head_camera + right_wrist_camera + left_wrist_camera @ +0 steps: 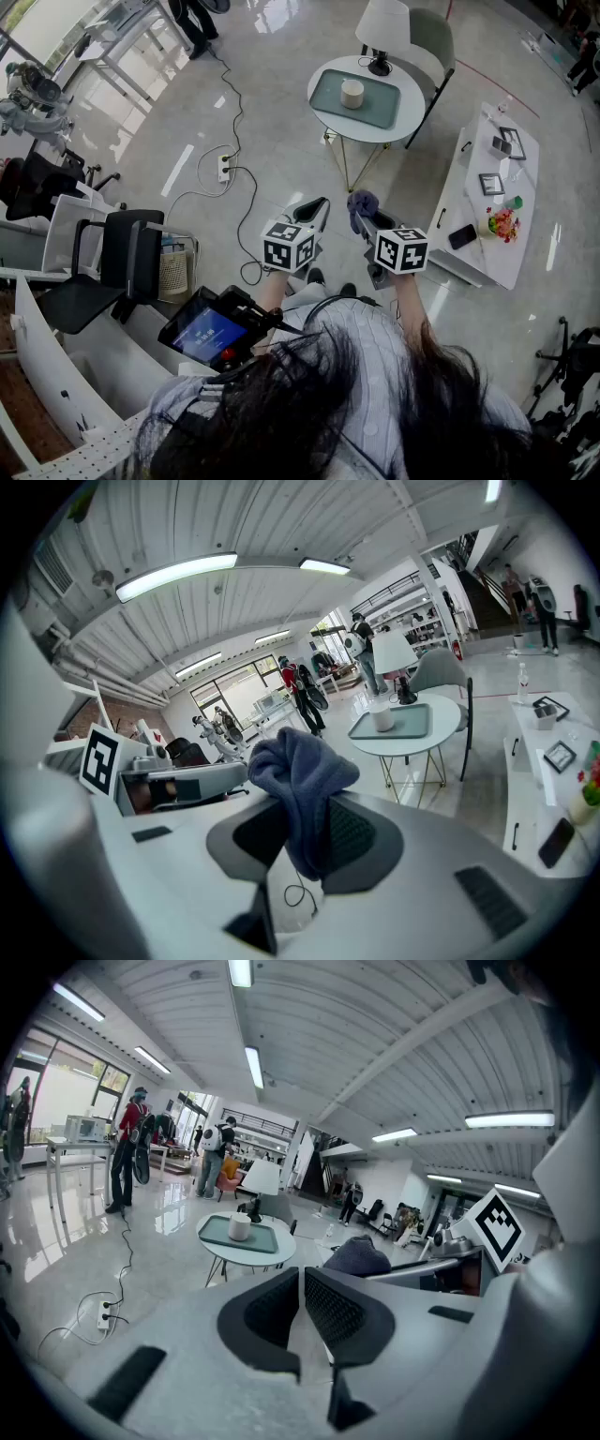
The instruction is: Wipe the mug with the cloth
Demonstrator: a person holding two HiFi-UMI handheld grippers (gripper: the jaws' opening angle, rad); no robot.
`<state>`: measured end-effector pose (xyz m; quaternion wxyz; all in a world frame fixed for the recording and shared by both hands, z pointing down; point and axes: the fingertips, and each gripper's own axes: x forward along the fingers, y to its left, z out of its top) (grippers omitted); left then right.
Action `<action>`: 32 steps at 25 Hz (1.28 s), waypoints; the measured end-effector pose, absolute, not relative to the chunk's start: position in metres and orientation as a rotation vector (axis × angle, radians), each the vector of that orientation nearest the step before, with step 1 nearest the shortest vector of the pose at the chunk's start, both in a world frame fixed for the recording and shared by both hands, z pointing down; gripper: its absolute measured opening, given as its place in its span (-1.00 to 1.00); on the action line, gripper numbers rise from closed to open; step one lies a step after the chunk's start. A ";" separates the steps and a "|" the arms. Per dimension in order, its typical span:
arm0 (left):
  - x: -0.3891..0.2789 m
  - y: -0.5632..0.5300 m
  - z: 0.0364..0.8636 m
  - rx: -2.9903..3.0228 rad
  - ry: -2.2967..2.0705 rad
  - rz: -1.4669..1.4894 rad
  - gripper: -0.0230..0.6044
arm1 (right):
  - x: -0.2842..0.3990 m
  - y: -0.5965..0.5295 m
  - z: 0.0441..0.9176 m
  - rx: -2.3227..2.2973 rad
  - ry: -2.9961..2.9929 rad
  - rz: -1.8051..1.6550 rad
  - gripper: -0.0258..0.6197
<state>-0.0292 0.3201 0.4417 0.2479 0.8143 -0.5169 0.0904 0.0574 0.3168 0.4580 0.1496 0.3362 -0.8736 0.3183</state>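
Head view puts the mug upright near the middle of a teal tray, and that tray sits on a small round table, toward its left edge as you face it. A lamp stands at the table's far edge, just behind the tray. No handle can be made out on the mug from here, so judge its long axis as vertical and nothing more.

The cloth is not at the table: it is in your right gripper. The right gripper view shows the two jaws clamped on a fold of the blue cloth, with most of it bunched above the jaw tips and a short tail hanging down between them. Your left gripper is drawn together, its pads all but touching with only a thin slit between them and nothing in it.

Both grippers are held side by side in front of your chest, well apart from the table, with bare floor between. The mug lies straight ahead, almost in line with the right gripper and a little to the right of the left one. So the cloth hand looks better placed to reach it, and the left would have to open to steady the mug.
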 end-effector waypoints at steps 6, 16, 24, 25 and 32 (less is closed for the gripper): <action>-0.033 0.321 0.442 2.206 -1.422 0.244 -0.82 | 0.053 0.317 0.457 0.944 -2.521 0.908 -0.62; -0.048 0.322 0.450 2.212 -1.395 0.271 -0.82 | 0.032 0.321 0.463 0.950 -2.525 0.872 -0.62; -0.065 0.306 0.456 2.262 -1.337 0.309 -0.82 | 0.009 0.307 0.466 0.996 -2.521 0.892 -0.62; -0.066 0.304 0.457 2.269 -1.329 0.313 -0.82 | 0.008 0.305 0.468 1.005 -2.519 0.899 -0.62; -0.076 0.299 0.471 2.247 -1.296 0.328 -0.82 | 0.003 0.304 0.481 1.020 -2.468 0.933 -0.62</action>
